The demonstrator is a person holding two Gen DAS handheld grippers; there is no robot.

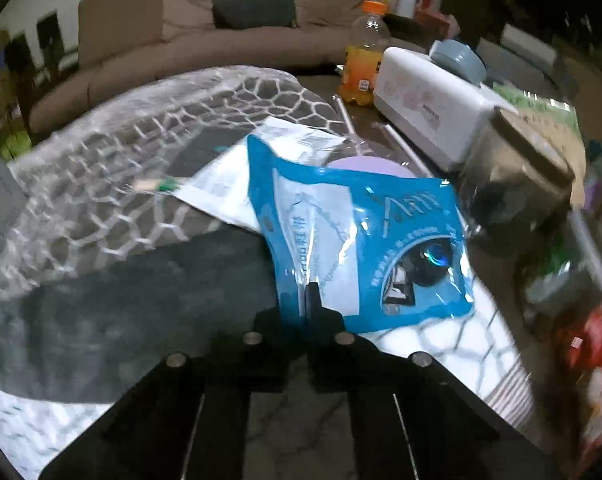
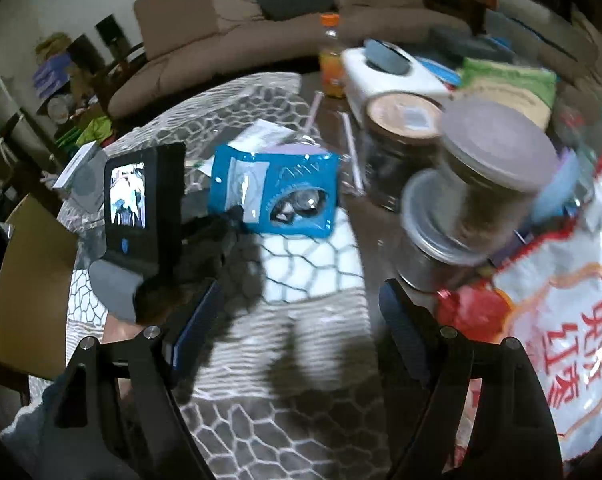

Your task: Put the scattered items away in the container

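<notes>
- The left gripper (image 1: pixel 312 296) has its fingers pressed together on the near edge of a blue packet (image 1: pixel 361 240), which is lifted and tilted above the honeycomb-patterned table cover (image 1: pixel 101 184).
- From the right wrist view, the same blue packet (image 2: pixel 275 196) hangs ahead and slightly left of the right gripper (image 2: pixel 301 308), pinched by the left gripper (image 2: pixel 233 216), which reaches in from the left.
- The right gripper's fingers stand wide apart with nothing between them.
- Ahead-right of the right gripper sit stacked lidded jars (image 2: pixel 473 200); a white and red snack bag (image 2: pixel 561 312) lies just right of them.
- Beyond the blue packet are a white box (image 1: pixel 429 108) and an orange drink bottle (image 1: pixel 363 56).
- Which object serves as the container cannot be told.
</notes>
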